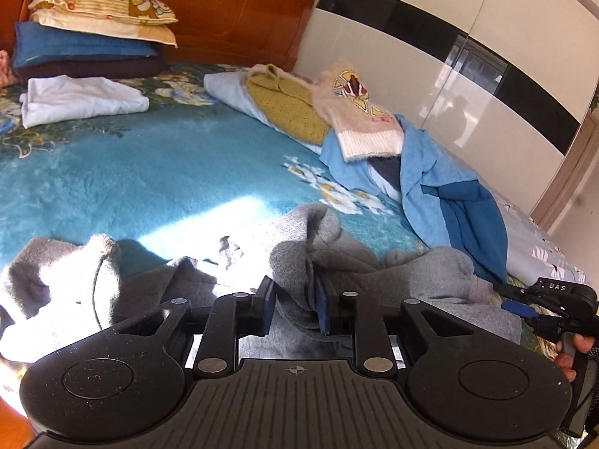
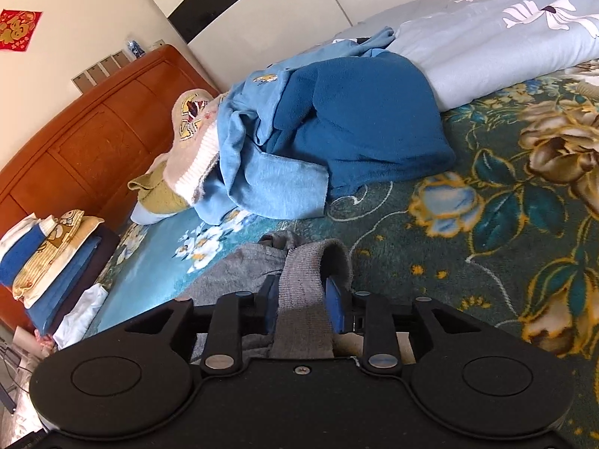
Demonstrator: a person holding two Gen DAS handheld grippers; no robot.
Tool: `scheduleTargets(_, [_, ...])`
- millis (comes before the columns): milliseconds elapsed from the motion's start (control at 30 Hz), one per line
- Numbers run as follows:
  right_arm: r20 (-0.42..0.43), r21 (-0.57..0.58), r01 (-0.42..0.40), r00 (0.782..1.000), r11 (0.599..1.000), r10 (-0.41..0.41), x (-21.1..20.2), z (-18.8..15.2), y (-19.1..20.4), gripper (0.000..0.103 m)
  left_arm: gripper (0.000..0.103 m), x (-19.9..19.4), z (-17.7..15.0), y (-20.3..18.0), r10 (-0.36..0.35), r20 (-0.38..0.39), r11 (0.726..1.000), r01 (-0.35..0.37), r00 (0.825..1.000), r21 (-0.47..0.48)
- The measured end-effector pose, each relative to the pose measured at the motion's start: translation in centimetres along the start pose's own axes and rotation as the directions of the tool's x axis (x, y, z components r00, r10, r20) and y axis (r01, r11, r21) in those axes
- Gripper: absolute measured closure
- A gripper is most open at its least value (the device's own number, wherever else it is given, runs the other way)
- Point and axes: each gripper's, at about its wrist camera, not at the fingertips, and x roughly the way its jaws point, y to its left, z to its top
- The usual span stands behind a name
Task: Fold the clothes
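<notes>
The left gripper (image 1: 294, 308) has its jaws parted, with a bunched fold of the grey garment (image 1: 374, 262) standing between the blue pads; the cloth seems to touch the right pad, though whether it is pinched is hard to tell. The right gripper (image 2: 303, 305) likewise has its jaws apart, a ribbed grey cuff (image 2: 305, 280) running up between them and curling over at the top, loose rather than squeezed. The grey garment lies crumpled on the near part of the bed (image 1: 131, 179), on a turquoise flowered blanket.

Only the left view shows the garment's sunlit spread to the left (washed out by glare), the folded white cloth (image 1: 82, 99) near the pillows (image 1: 93, 26), and the right gripper itself at the far right edge, a hand (image 1: 572, 355) on its handle. Only the right view shows the dark blue fleece (image 2: 374, 123) in full, the pale flowered quilt (image 2: 505, 30) behind it, and a red paper square (image 2: 18, 30) on the wall. Both show the light blue top (image 2: 262, 172), the cream knitted sweater (image 1: 359, 112) and the wooden headboard (image 1: 239, 11).
</notes>
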Motion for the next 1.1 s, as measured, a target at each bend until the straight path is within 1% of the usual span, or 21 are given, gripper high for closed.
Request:
scheduleTargets(67, [-0.014,0.015,0.004,1.0,1.0,-0.004,1.0,0.4,-0.4,0.067,0.07,0.0,-0.2,-0.3,0.006,-0.02,1.0,-0.006,1.0,0.012])
scheduleTargets(133, [-0.031,0.031,-0.008,0.999,0.999,0.009,2.0,0.8,-0.7,0.067,0.069,-0.2,-0.4,-0.2,-0.004,-0.015,1.0,0.004,1.0,0.007])
scheduleTargets(200, [-0.046,0.036,-0.033,0.998,0.999,0.034,2.8,1.1,-0.9,0.067,0.061,-0.2,-0.4,0.0,-0.02,-0.003,1.0,0.02,1.0,-0.011])
scheduleTargets(267, [-0.062,0.058,-0.048,0.997,0.997,0.052,3.6,1.3,-1.2,0.067,0.061,0.0,-0.1,0.3,0.01,0.006,1.0,-0.01,1.0,-0.027])
scheduleTargets(367, [-0.089,0.115,-0.067,0.993,0.991,0.078,4.8,1.5,-1.8,0.066,0.061,0.1,0.3,1.0,0.017,0.016,0.998,-0.016,1.0,-0.063])
scheduleTargets(467, [-0.099,0.131,-0.135,0.984,0.982,0.149,5.2,1.2,-1.5,0.066,0.063,0.9,0.8,1.6,0.03,0.01,0.995,-0.029,0.999,-0.091])
scheduleTargets(533, [-0.102,0.132,-0.178,0.976,0.975,0.192,5.5,1.1,-1.1,0.065,0.063,1.8,0.6,2.3,0.026,-0.014,0.988,-0.028,1.0,-0.152])
scheduleTargets(600, [-0.102,0.157,-0.241,0.961,0.958,0.259,5.6,1.2,-1.0,0.065,0.071,2.7,0.4,3.1,0.019,-0.04,0.976,-0.027,0.999,-0.216])
scheduleTargets(667, [-0.095,0.174,-0.277,0.95,0.945,0.296,5.6,1.4,-0.9,0.065,0.071,3.5,0.1,3.9,0.01,-0.065,0.96,-0.027,0.998,-0.279])
scheduleTargets(700, [-0.093,0.178,-0.288,0.947,0.941,0.307,5.6,1.4,-0.9,0.065,0.071,3.7,0.0,4.0,0.004,-0.069,0.958,-0.024,0.998,-0.287])
scheduleTargets(767, [-0.112,0.163,-0.257,0.954,0.953,0.277,5.8,1.6,-1.1,0.065,0.071,4.1,-0.1,4.2,-0.007,-0.074,0.956,-0.015,0.997,-0.293])
scheduleTargets(867, [-0.143,0.143,-0.203,0.964,0.969,0.223,6.5,1.5,-1.4,0.065,0.071,4.9,0.4,4.0,-0.027,-0.084,0.962,0.004,0.996,-0.272])
scheduleTargets(900, [-0.155,0.144,-0.191,0.965,0.971,0.212,7.1,1.5,-1.5,0.065,0.067,5.4,0.5,3.9,-0.025,-0.093,0.963,-0.001,0.995,-0.268])
scheduleTargets(933, [-0.159,0.166,-0.184,0.965,0.969,0.21,7.6,1.5,-1.7,0.065,0.064,5.9,0.6,3.9,-0.024,-0.107,0.964,-0.005,0.994,-0.265])
scheduleTargets(967, [-0.163,0.189,-0.176,0.965,0.966,0.208,8.1,1.5,-1.8,0.065,0.064,6.4,0.8,3.8,-0.023,-0.122,0.965,-0.009,0.992,-0.261])
scheduleTargets(1000, [-0.166,0.211,-0.169,0.964,0.963,0.206,8.5,1.6,-2.0,0.065,0.064,6.6,0.8,3.7,-0.02,-0.123,0.965,-0.013,0.992,-0.262])
scheduleTargets(1033, [-0.165,0.247,-0.176,0.961,0.953,0.22,9.0,1.6,-2.2,0.064,0.064,6.6,0.9,3.8,-0.022,-0.112,0.962,-0.009,0.993,-0.271])
scheduleTargets(1067, [-0.153,0.284,-0.182,0.96,0.941,0.232,9.2,1.6,-2.3,0.064,0.067,6.5,1.0,3.9,-0.026,-0.1,0.959,-0.003,0.995,-0.282])
scheduleTargets(1100, [-0.14,0.306,-0.193,0.96,0.932,0.244,9.3,1.6,-2.2,0.07,0.074,6.4,1.1,4.1,-0.03,-0.087,0.956,0.003,0.996,-0.293])
